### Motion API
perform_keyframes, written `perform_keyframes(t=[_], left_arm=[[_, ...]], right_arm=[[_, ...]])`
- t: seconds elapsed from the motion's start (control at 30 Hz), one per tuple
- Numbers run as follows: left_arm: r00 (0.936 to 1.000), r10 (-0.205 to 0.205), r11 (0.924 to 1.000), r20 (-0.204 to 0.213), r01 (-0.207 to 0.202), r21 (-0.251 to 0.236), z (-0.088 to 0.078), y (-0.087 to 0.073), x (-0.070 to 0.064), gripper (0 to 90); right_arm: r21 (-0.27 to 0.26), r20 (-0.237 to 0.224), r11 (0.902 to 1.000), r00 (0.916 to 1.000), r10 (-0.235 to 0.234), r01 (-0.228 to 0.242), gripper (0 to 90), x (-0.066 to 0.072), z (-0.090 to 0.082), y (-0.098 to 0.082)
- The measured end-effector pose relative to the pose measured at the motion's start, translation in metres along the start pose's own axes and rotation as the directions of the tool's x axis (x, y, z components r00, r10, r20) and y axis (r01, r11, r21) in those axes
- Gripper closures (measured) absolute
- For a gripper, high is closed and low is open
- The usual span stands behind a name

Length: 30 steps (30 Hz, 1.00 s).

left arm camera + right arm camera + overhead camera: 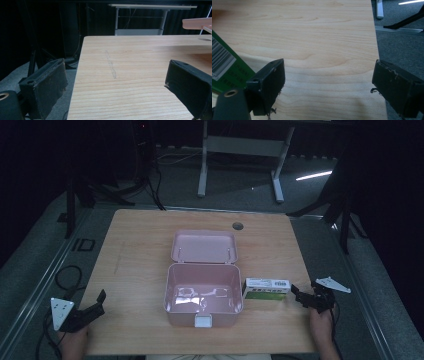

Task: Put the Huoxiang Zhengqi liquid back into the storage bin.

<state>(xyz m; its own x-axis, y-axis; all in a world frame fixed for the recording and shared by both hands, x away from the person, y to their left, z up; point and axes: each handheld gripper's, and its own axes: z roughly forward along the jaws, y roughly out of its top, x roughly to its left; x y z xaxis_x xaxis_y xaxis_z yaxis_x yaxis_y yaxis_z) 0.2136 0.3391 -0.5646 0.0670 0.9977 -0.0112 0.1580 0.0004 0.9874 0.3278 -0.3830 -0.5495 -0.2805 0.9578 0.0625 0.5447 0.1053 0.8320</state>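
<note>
A small green-and-white carton (266,288) lies flat on its long side near the desk's (140,250) right edge, touching the right wall of an open pink box (203,301), whose lid stands tilted back toward the far edge.

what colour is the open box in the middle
Pale pink box, with a white latch; the high view shows it best.
</note>
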Motion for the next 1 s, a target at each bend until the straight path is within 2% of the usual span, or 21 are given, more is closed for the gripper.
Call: perform_keyframes(t=[0.13, 0.17, 0.23, 0.3, 0.33, 0.5, 0.53, 0.57, 0.6, 0.63, 0.67, 0.77, 0.8, 0.83, 0.87, 0.9, 0.93, 0.97, 1.0], left_arm=[[1.0000, -0.001, 1.0000, 0.001, 0.001, 0.001, 0.000, 0.000, 0.000, 4.0], [1.0000, -0.002, 1.0000, 0.001, 0.002, 0.003, 0.000, 0.000, 0.000, 4.0], [1.0000, -0.004, 1.0000, 0.001, 0.004, 0.003, 0.000, 0.000, 0.000, 4.0], [1.0000, -0.003, 1.0000, 0.000, 0.003, 0.003, 0.000, 0.000, 0.000, 4.0], [1.0000, -0.004, 1.0000, 0.001, 0.004, 0.003, 0.000, 0.000, 0.000, 4.0], [1.0000, -0.003, 1.0000, 0.006, 0.003, 0.004, 0.000, 0.000, 0.000, 4.0], [0.9999, -0.004, 1.0000, 0.009, 0.004, 0.004, 0.000, 0.000, 0.000, 4.0], [0.9999, -0.005, 1.0000, 0.011, 0.005, 0.004, 0.000, 0.000, 0.000, 4.0], [0.9999, -0.002, 1.0000, 0.011, 0.002, 0.007, 0.001, 0.000, 0.000, 4.0], [0.9999, -0.002, 1.0000, 0.011, 0.002, 0.007, 0.001, 0.000, 0.000, 4.0], [0.9999, -0.001, 1.0000, 0.011, 0.001, 0.007, 0.001, 0.000, 0.000, 4.0], [0.9999, -0.002, 1.0000, 0.013, 0.002, 0.007, 0.001, 0.000, 0.000, 4.0], [0.9999, -0.002, 1.0000, 0.014, 0.002, 0.006, 0.001, 0.000, 0.000, 4.0], [0.9999, -0.002, 1.0000, 0.014, 0.002, 0.006, 0.001, 0.000, 0.000, 4.0], [0.9999, -0.001, 1.0000, 0.013, 0.001, 0.006, 0.001, 0.000, 0.000, 4.0], [0.9999, -0.001, 1.0000, 0.013, 0.000, 0.006, 0.001, 0.000, 0.000, 4.0], [0.9999, 0.000, 1.0000, 0.014, 0.000, 0.007, 0.001, 0.000, 0.000, 4.0], [0.9999, 0.000, 1.0000, 0.014, 0.000, 0.007, 0.001, 0.000, 0.000, 4.0], [0.9999, -0.001, 1.0000, 0.015, 0.001, 0.007, 0.001, 0.000, 0.000, 4.0]], right_arm=[[0.016, -0.006, 0.9997, 0.9998, -0.017, 0.017, 11.1, 0.001, 0.001, 0.000], [0.018, -0.019, 0.9996, 0.9996, -0.021, 0.022, 11.1, 0.001, 0.001, 0.001], [0.027, -0.038, 0.9995, 0.9992, -0.013, 0.014, 11.1, 0.000, 0.002, 0.001], [0.033, -0.034, 0.9994, 0.9994, -0.009, 0.010, 11.1, 0.000, 0.002, 0.001], [0.047, -0.052, 0.9987, 0.9985, -0.019, 0.021, 11.0, 0.000, 0.003, 0.001], [0.095, -0.061, 0.9946, 0.9975, -0.036, 0.041, 11.0, 0.001, 0.002, 0.004], [0.122, -0.093, 0.9907, 0.9944, -0.050, 0.061, 11.1, 0.000, 0.000, 0.007], [0.122, -0.093, 0.9907, 0.9944, -0.050, 0.061, 11.1, 0.000, 0.000, 0.007], [0.158, -0.105, 0.9821, 0.9907, -0.087, 0.103, 11.1, 0.000, -0.003, 0.011], [0.158, -0.105, 0.9821, 0.9907, -0.087, 0.103, 11.1, 0.000, -0.003, 0.011], [0.173, -0.110, 0.9781, 0.9891, -0.098, 0.116, 11.1, 0.001, -0.004, 0.012], [0.250, -0.142, 0.9511, 0.9785, -0.150, 0.182, 11.1, 0.002, -0.006, 0.017], [0.293, -0.162, 0.9336, 0.9732, -0.164, 0.206, 11.1, 0.002, -0.006, 0.019], [0.293, -0.162, 0.9336, 0.9732, -0.164, 0.206, 11.1, 0.002, -0.006, 0.019], [0.327, -0.177, 0.9167, 0.9676, -0.180, 0.230, 11.1, 0.002, -0.007, 0.021], [0.327, -0.177, 0.9167, 0.9676, -0.180, 0.230, 11.1, 0.002, -0.007, 0.021], [0.370, -0.203, 0.8916, 0.9592, -0.197, 0.261, 11.1, 0.004, -0.007, 0.022], [0.370, -0.203, 0.8916, 0.9592, -0.197, 0.261, 11.1, 0.004, -0.007, 0.022], [0.380, -0.215, 0.8828, 0.9548, -0.206, 0.276, 11.1, 0.004, -0.007, 0.022]])
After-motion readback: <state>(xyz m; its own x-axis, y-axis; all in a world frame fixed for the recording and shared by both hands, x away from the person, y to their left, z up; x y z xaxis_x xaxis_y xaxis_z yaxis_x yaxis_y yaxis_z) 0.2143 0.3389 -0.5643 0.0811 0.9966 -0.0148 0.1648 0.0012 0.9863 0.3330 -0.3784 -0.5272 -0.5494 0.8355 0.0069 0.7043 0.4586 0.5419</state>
